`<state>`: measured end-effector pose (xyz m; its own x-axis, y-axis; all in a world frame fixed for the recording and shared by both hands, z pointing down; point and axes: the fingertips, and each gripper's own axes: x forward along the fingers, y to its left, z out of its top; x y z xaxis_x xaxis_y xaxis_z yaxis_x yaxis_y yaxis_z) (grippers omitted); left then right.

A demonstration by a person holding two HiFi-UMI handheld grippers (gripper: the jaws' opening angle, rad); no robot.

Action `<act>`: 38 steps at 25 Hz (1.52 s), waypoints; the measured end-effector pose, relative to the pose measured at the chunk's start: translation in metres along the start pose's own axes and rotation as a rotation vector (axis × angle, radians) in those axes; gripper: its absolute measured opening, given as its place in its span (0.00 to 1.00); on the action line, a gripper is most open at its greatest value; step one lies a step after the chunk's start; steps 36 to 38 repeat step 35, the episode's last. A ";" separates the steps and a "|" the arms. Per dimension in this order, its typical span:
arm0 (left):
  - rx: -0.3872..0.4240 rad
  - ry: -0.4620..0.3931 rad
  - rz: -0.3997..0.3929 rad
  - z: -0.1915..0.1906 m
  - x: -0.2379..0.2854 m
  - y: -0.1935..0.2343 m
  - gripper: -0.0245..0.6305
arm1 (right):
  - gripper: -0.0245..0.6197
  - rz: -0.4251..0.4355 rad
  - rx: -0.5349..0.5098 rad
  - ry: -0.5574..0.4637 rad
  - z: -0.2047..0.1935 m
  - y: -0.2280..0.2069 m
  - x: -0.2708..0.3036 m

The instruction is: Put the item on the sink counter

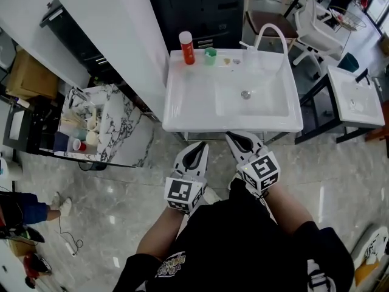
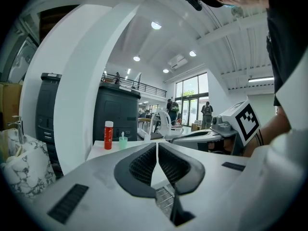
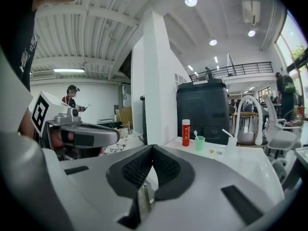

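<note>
The white sink counter (image 1: 182,105) stands just ahead of me, with a basin (image 1: 261,105) and a curved white faucet (image 1: 271,30). At its back edge stand a red bottle with a white cap (image 1: 186,47) and a green cup (image 1: 210,56). Both also show in the left gripper view, bottle (image 2: 109,134) and cup (image 2: 123,142), and in the right gripper view, bottle (image 3: 186,132) and cup (image 3: 199,143). My left gripper (image 1: 201,145) and right gripper (image 1: 233,138) hover side by side before the counter's front edge. Each is shut with nothing between its pads.
A marble-patterned cart (image 1: 112,123) with cups stands to the left, behind a white pillar (image 1: 121,23). A black cabinet (image 1: 194,5) rises behind the sink. A second white basin on a black frame (image 1: 355,99) and chairs (image 1: 316,26) are on the right.
</note>
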<state>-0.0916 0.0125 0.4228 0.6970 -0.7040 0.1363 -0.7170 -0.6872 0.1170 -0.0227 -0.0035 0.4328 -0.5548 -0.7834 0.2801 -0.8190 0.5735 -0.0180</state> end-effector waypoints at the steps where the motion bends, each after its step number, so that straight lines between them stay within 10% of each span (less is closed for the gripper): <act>1: -0.001 0.001 0.001 0.000 0.000 0.000 0.07 | 0.12 0.000 0.001 0.000 -0.001 0.000 -0.001; 38: 0.013 -0.002 0.001 0.005 0.002 0.003 0.07 | 0.12 -0.002 0.024 -0.013 0.004 0.000 0.000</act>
